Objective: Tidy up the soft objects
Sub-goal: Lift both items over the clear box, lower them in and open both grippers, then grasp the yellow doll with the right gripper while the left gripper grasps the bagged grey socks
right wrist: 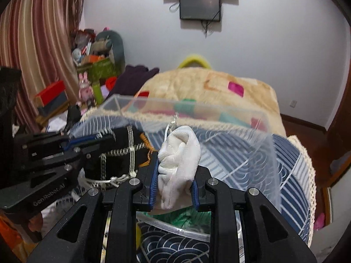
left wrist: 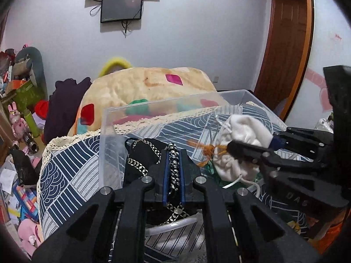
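A clear plastic bin (left wrist: 153, 109) stands on a blue-and-white patterned cloth (left wrist: 65, 171); it also shows in the right wrist view (right wrist: 252, 118). My left gripper (left wrist: 174, 160) is shut on a black pouch with a braided cord (left wrist: 149, 153) over the bin. The same pouch shows in the right wrist view (right wrist: 118, 151), held by the left gripper (right wrist: 105, 134). My right gripper (right wrist: 174, 171) is shut on a white drawstring pouch (right wrist: 179, 153) above the bin. In the left wrist view the right gripper (left wrist: 252, 146) holds that white pouch (left wrist: 245, 131). A green item (right wrist: 186, 217) lies under it.
A beige blanket with coloured patches (left wrist: 131, 87) lies behind the bin. A dark purple garment (left wrist: 63, 105) lies to its left. Toys and boxes (left wrist: 19, 100) crowd the far left floor. A wooden door (left wrist: 285, 50) stands at the right. A striped curtain (right wrist: 37, 32) hangs left.
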### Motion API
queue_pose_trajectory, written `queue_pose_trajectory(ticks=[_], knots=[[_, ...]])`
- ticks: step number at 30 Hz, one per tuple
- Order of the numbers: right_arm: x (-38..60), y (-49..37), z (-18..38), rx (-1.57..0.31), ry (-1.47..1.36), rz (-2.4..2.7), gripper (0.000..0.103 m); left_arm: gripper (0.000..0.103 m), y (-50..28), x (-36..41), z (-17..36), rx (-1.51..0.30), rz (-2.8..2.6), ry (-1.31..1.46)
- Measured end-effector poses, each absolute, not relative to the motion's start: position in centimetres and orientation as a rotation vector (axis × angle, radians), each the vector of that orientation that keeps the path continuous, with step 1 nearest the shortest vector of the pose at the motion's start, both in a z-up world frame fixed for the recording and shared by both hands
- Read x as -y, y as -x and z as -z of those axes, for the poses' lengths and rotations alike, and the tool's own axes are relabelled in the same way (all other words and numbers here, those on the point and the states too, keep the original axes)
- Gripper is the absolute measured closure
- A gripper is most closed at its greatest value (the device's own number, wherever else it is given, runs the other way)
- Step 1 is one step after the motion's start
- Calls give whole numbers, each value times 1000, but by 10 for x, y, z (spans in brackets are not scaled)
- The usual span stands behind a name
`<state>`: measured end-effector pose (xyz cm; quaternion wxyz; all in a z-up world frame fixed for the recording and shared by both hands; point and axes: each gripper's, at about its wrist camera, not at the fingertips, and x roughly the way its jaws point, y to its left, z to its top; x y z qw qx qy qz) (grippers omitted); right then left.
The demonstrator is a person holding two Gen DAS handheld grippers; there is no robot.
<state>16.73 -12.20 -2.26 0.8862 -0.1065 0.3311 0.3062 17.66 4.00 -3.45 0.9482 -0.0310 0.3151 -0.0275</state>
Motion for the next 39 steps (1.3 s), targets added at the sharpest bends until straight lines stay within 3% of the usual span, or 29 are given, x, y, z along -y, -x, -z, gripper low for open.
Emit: queue_pose_trajectory(ticks=[3, 5, 7, 9, 17, 19, 23, 27, 30, 39], knots=[[122, -168, 27, -702, 237, -637, 78, 93, -177, -36, 37, -654, 63, 59], [124, -167, 25, -694, 235, -635, 77, 83, -177, -35, 39, -670, 65, 62], [126, -165, 22, -689, 238, -637, 74, 65, -174, -36, 38, -671, 63, 74], [129, -161, 19, -678, 247, -629, 66, 55, -169, -37, 35, -660, 68, 78], [142, -140, -1, -587, 261, -614, 58, 43, -144, -42, 12, -609, 67, 73], [144, -134, -8, -559, 260, -612, 57, 32, -134, -42, 4, -581, 56, 58], [150, -120, -22, -502, 239, -626, 57, 23, -113, -38, -14, -526, 35, 28], [157, -101, -34, -446, 214, -635, 54, 5, -93, -36, -25, -477, -5, 14], [160, -88, -38, -410, 210, -634, 44, 4, -78, -32, -26, -460, -6, -11], [161, -71, -15, -448, 197, -678, 44, 0, -48, -19, -14, -454, 11, -36]])
